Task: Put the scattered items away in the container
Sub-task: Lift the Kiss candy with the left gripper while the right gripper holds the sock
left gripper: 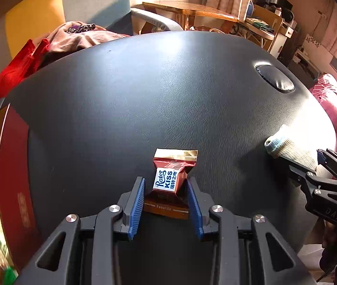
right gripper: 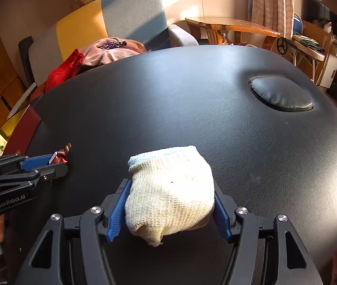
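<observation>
Step in hand: both grippers stand at the grasp stage, each with one scattered item between its fingers; neither item is in the container yet.
Left gripper [left gripper: 166,185]: fingers narrowed about the chocolate packet [left gripper: 169,182]; the right pad touches the wrapper's side, while the left pad [left gripper: 137,204] sits just beside it, so whether the grip is fully made cannot be told.
Chocolate packet: brown and gold wrapper with a white "Rater KISS" label; it lies between the fingers, gold crimped end pointing away from the camera; whether it rests on the black surface [left gripper: 168,90] or is just lifted cannot be told.
Right gripper [right gripper: 170,185]: fingers pressed against both sides of the sock [right gripper: 170,187], which bulges between them; judged held.
Sock: cream knit with a pale blue cuff at the far end; its toe end hangs toward the camera below the pads; the cuff end lies over the surface.
Container: probably the red box [left gripper: 13,166] at the left edge of the left wrist view, well apart from both items; its opening is not clearly seen.
Next move calls for: a firm hold on each item; a lift clear of the surface; a carry leftward to the box; release above the opening; the sock may drag or slump if lifted low.
</observation>
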A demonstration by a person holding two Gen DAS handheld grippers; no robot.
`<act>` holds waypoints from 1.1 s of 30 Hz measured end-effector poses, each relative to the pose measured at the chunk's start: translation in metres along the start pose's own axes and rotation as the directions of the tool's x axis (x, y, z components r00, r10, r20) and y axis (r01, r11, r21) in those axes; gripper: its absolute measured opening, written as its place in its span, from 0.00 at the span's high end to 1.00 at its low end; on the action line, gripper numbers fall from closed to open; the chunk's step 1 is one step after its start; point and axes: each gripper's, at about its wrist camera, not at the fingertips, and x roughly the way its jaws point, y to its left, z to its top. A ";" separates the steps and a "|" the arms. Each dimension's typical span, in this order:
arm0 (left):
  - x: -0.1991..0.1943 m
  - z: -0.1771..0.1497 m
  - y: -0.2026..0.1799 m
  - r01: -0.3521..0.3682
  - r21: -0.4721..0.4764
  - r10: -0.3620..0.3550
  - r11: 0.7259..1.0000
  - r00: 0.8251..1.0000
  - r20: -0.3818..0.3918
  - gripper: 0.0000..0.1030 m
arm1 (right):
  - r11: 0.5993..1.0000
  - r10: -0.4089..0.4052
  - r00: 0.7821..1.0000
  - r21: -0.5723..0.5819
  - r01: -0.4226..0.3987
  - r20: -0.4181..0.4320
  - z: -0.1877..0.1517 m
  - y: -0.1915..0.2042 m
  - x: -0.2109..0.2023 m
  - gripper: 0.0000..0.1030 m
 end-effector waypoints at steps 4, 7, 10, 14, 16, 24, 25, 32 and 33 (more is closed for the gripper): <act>-0.009 -0.013 0.004 -0.004 -0.025 0.004 1.000 1.000 0.011 0.65 | 1.000 -0.002 1.000 -0.008 0.002 0.008 -0.007 0.005 -0.007 0.37; -0.012 -0.019 0.007 -0.002 -0.038 0.003 0.999 1.000 0.015 0.64 | 1.000 -0.009 1.000 -0.006 0.009 0.019 -0.007 0.006 -0.014 0.36; -0.016 -0.024 0.008 0.009 -0.043 -0.008 0.999 1.000 0.028 0.59 | 1.000 -0.022 0.999 -0.007 0.022 0.033 -0.008 0.004 -0.022 0.36; -0.023 -0.025 0.008 0.022 -0.035 -0.020 0.999 0.998 0.058 0.54 | 0.999 -0.031 0.998 -0.012 0.032 0.052 -0.005 0.001 -0.031 0.33; -0.022 -0.024 0.007 0.025 -0.019 -0.024 0.999 0.998 0.054 0.53 | 1.000 -0.021 0.998 -0.022 0.022 0.059 -0.004 0.001 -0.034 0.33; -0.014 -0.026 0.007 0.022 -0.010 -0.021 1.000 0.999 0.042 0.63 | 0.988 -0.065 0.997 -0.137 0.069 0.038 -0.003 0.021 -0.026 0.43; -0.015 -0.029 0.009 0.028 -0.013 -0.027 1.000 0.999 0.046 0.63 | 0.987 -0.070 0.997 -0.144 0.075 0.040 -0.005 0.022 -0.026 0.43; -0.029 -0.048 0.009 0.074 -0.056 -0.071 0.996 0.996 0.055 0.64 | 0.994 -0.025 0.999 -0.102 0.028 0.036 -0.014 0.025 -0.033 0.43; -0.030 -0.050 0.009 0.076 -0.069 -0.072 0.995 0.996 0.056 0.64 | 0.995 -0.019 0.999 -0.100 0.023 0.037 -0.016 0.026 -0.034 0.43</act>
